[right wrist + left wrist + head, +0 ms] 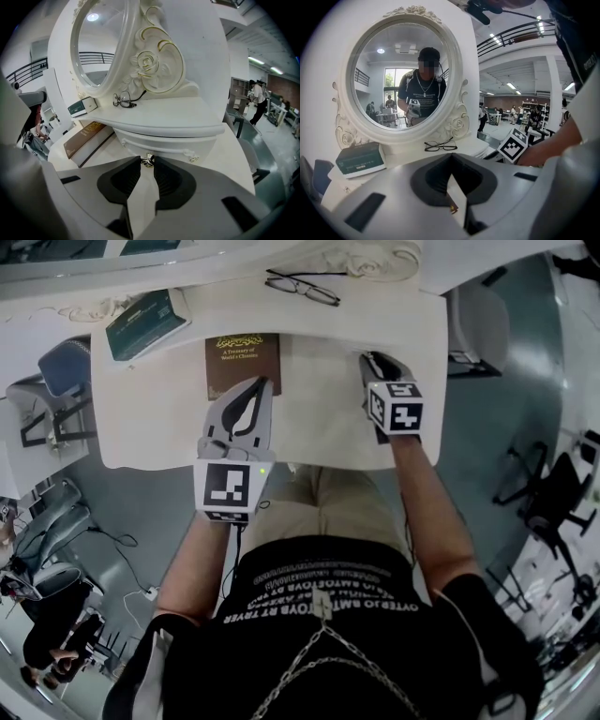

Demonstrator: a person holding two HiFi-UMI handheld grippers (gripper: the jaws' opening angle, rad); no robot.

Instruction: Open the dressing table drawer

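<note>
**A:** Where is the drawer?

**B:** It is in the dressing table (412, 324), tucked under the ledge (187, 123) that carries the oval mirror (101, 47). In the right gripper view the white drawer (164, 143) sits just under centre. Its small metal knob (148, 161) is at 6 o'clock from centre.

**A:** What is the right gripper doing?

**B:** The right gripper (369, 358) points at the drawer front with the knob dead ahead at its 12 o'clock. Its jaws are only a little apart, and the two tips pinch the knob from either side.

**A:** And the left one?

**B:** The left gripper (264, 382) has its tips together and nothing between them. In the head view it lies over the tabletop at 9 o'clock from the right gripper.

**A:** What else is on the table?

**B:** A brown book (243, 365) lies at 11 o'clock from the left gripper's tips, just beside them. Spectacles (302, 285) are at 12 o'clock from centre, on the ledge. A green box (145, 322) is at 10 o'clock from the book.
</note>
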